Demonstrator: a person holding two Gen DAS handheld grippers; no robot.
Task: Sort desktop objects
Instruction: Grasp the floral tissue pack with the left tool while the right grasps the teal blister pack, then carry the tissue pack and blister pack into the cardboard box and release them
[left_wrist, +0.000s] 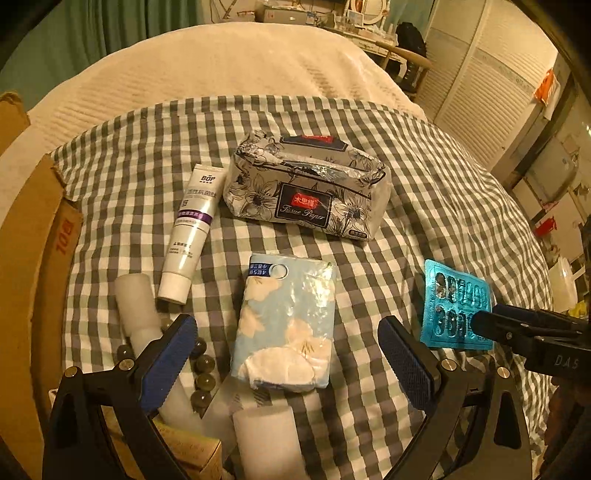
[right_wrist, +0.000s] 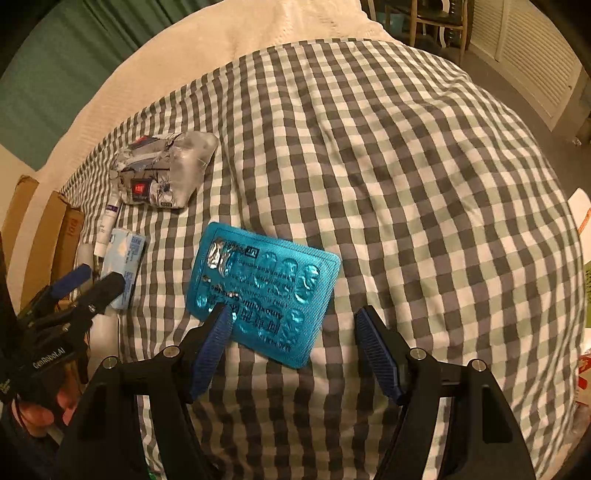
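Observation:
On the checked cloth (left_wrist: 424, 206) lie a floral tissue pack (left_wrist: 306, 184), a white tube (left_wrist: 192, 229), a light-blue pocket tissue pack (left_wrist: 288, 325) and a blue blister pack of pills (left_wrist: 456, 302). My left gripper (left_wrist: 288, 350) is open, its jaws either side of the pocket tissue pack's near end. My right gripper (right_wrist: 291, 325) is open over the blister pack (right_wrist: 266, 291); its left finger (right_wrist: 212, 343) overlaps the pack's near corner. The right gripper also shows in the left wrist view (left_wrist: 517, 332).
A cardboard box (left_wrist: 33, 280) stands at the left. White foam cylinders (left_wrist: 136, 310), dark beads (left_wrist: 205, 369) and a small yellow carton (left_wrist: 188, 454) lie near the left gripper. The right half of the cloth (right_wrist: 424, 184) holds only the checked fabric. A chair and louvred doors stand behind.

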